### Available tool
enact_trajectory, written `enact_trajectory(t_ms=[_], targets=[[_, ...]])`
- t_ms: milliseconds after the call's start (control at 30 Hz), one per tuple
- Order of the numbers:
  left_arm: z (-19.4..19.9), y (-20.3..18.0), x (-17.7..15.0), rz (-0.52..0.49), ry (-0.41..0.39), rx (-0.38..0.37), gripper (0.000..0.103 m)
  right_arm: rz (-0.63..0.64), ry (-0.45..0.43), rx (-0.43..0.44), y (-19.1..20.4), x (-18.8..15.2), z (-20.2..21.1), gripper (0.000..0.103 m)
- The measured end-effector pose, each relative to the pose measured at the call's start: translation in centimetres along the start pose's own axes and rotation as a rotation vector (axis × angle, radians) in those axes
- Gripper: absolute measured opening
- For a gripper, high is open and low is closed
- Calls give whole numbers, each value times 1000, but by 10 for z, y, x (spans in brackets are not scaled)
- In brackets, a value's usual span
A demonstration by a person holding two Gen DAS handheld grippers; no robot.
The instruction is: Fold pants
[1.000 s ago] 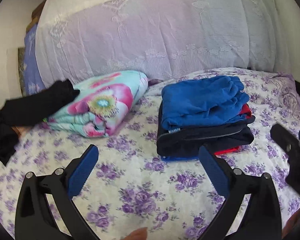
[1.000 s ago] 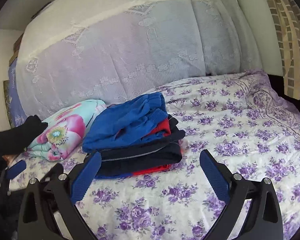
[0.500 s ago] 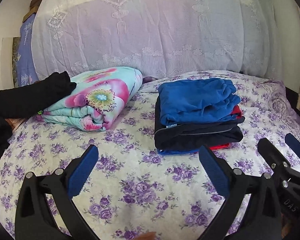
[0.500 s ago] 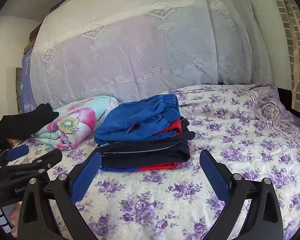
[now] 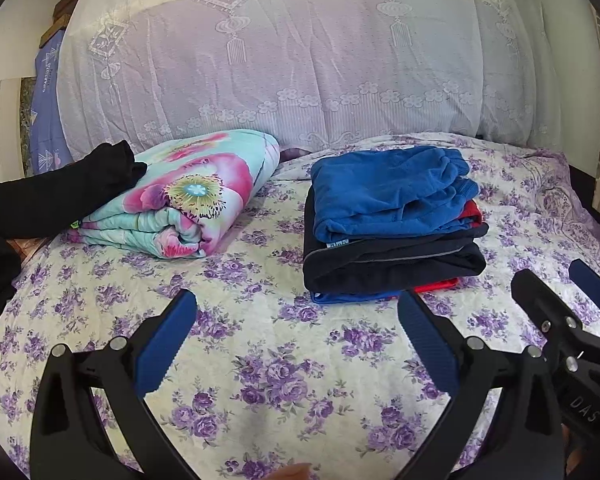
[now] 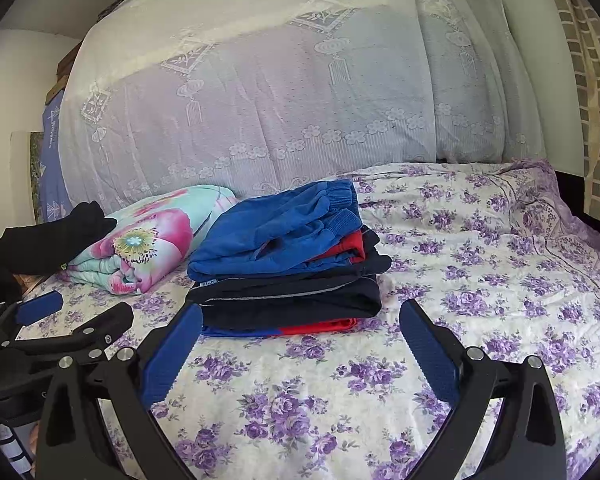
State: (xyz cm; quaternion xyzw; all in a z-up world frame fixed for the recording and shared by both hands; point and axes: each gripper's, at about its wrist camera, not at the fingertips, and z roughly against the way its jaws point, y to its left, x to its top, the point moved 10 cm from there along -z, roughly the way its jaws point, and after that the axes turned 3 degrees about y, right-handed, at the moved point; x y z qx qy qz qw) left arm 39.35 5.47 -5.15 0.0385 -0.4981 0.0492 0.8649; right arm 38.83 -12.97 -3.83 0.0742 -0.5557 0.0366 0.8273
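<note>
A stack of folded pants [image 5: 392,240] lies on the bed, bright blue pair on top, dark navy under it, red and blue edges at the bottom. In the right wrist view the same stack [image 6: 288,264] sits just beyond my right gripper [image 6: 300,314], which is open and holds nothing. My left gripper [image 5: 296,312] is also open and empty, hovering over the flowered sheet to the near left of the stack. A loose black garment [image 5: 60,192] lies at the bed's left edge, partly on a rolled blanket.
A rolled floral blanket [image 5: 188,196] lies left of the stack. A tall pile under white lace cloth [image 5: 300,60] closes off the back. The purple-flowered sheet [image 6: 480,260] spreads to the right. My right gripper [image 5: 564,292] shows at the left view's right edge.
Both grippers have drawn back and levelled, so the stack sits a little farther off. They have come closer side by side. Both stay open and empty.
</note>
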Motion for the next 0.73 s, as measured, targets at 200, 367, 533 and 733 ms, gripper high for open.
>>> enact_trajectory(t_ms=[200,367,533,733], targets=[[1,0,-1,7,2,-6,99,-3,-1,1,0,0,1,99],[3,0,-2,7,-7,-3,98,-7,-1,-3,-1,0,1,99],[2,-2,-2,8,5,-19,98,-21,-2,-1,-2,-1,3,99],[0,-2,-2,7,7,-19,98,-17,4,1,-1,0,2,99]])
